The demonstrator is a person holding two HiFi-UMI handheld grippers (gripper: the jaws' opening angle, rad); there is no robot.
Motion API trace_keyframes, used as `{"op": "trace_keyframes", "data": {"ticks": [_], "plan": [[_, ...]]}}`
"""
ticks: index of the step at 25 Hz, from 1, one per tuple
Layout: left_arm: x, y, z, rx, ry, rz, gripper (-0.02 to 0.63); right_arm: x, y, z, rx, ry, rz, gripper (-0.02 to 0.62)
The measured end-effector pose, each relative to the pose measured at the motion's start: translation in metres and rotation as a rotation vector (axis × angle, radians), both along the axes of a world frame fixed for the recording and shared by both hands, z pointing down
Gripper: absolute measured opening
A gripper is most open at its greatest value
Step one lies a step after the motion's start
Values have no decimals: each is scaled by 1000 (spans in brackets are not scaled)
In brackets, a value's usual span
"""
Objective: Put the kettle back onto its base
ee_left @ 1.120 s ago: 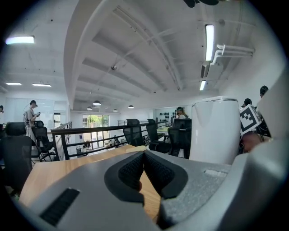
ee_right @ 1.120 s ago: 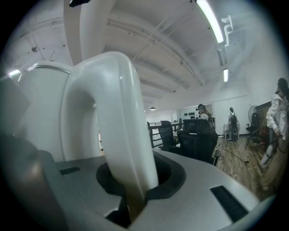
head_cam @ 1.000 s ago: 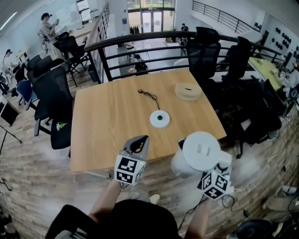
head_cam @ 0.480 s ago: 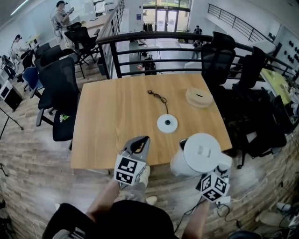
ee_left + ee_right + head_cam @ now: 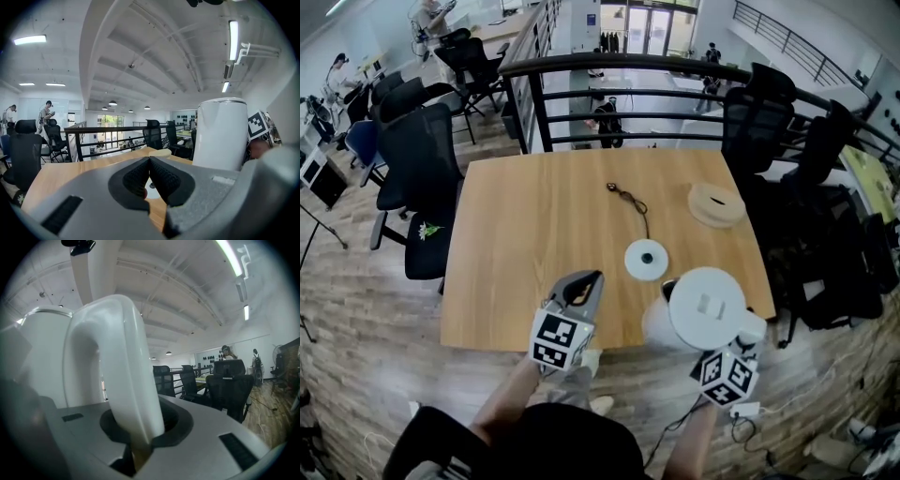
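a light wooden table [image 5: 525, 234] is seen in an open office, backed by a black railing [image 5: 628, 67] along its far edge and flanked by black chairs [image 5: 417, 178] at its left edge. a round white base [image 5: 647, 260] is laid flat on the table's right half, nearer the near edge than the far one, and a dark cord [image 5: 628, 199] is trailed from it toward the far edge. a round pale wooden disc [image 5: 717, 204] is set close to the right edge, well apart from the base. the white kettle [image 5: 705, 307] is held upright in the air over the near edge, close to the near right corner; it is placed just beside the base on the near side and is not seated on it. the right gripper [image 5: 138, 437] is clamped on the kettle's handle [image 5: 117, 362], which is gripped between the two jaws near its lower end. the left gripper [image 5: 149, 174] is held over the near edge to the left of the kettle, its jaws are brought together until the ribbed pads [image 5: 137, 177] meet at their tips, and nothing is caught between them. the kettle's body is seen just to the right in the left gripper view, apart from that gripper.
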State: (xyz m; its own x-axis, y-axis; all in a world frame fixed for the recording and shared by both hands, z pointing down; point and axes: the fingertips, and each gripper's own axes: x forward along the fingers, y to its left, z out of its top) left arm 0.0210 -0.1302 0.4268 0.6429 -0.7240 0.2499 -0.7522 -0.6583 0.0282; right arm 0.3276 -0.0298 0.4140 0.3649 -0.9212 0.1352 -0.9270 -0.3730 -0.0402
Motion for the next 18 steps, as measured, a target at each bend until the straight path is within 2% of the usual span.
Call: {"op": "trace_keyframes", "data": {"ticks": [18], "plan": [[-5,-98,51,-86,-10,-39,3,-3,-119,45,-15,7,-32,48]]}}
